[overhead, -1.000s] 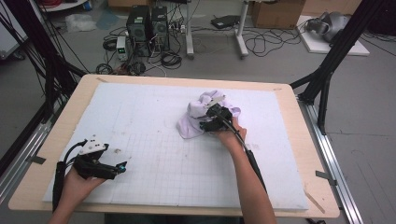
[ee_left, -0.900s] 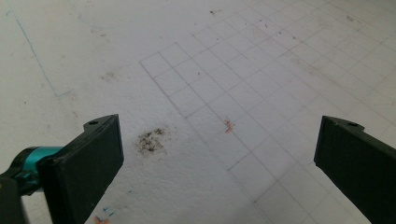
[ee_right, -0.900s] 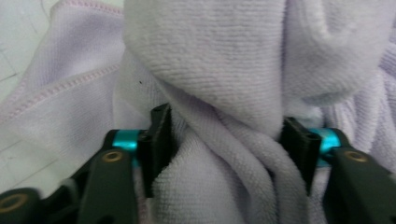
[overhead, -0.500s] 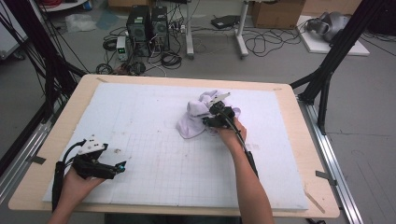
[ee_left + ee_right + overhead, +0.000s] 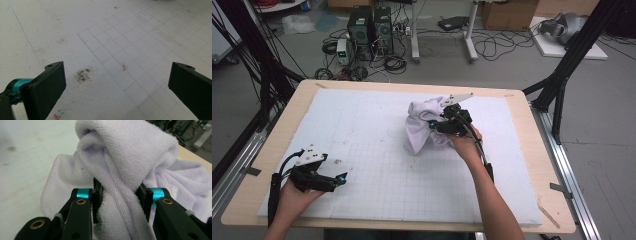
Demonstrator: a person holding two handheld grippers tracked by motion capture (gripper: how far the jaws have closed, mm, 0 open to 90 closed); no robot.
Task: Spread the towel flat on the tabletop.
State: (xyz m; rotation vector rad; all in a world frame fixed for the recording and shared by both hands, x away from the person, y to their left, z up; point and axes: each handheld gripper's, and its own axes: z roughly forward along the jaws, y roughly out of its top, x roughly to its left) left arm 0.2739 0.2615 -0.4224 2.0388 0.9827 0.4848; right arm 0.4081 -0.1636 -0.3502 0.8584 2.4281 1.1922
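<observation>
Right gripper (image 5: 119, 202) pinches a thick fold of the crumpled pale-lilac terry towel (image 5: 422, 126), which bunches ahead of and under it. Lift slowly so the fold stays pinched. Left gripper (image 5: 339, 179), jaws wide and empty, should catch a hanging edge.
</observation>
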